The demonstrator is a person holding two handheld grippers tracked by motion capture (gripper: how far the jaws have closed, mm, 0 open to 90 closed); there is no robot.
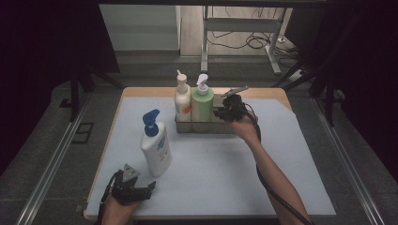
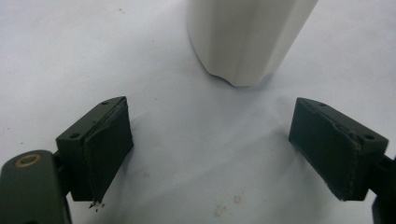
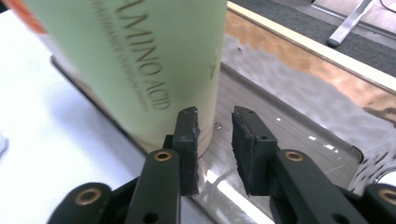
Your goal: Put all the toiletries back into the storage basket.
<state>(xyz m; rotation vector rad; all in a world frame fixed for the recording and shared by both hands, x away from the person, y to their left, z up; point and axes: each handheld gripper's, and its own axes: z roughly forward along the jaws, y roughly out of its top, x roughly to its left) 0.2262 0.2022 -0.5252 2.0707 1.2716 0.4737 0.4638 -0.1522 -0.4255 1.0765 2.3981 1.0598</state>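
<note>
Where R gripper gapes empty: green bottle just beside, in tray.

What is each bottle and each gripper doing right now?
Green pump bottle: upright in the metal tray, not gripped.
White pump bottle with orange label: upright in the tray, beside the green one.
White bottle with blue pump: upright on the white mat, outside the tray.
Right gripper: slightly open, nothing between the jaws, by the green bottle.
Left gripper: wide open, empty, low over the mat near the blue-pump bottle.
</note>
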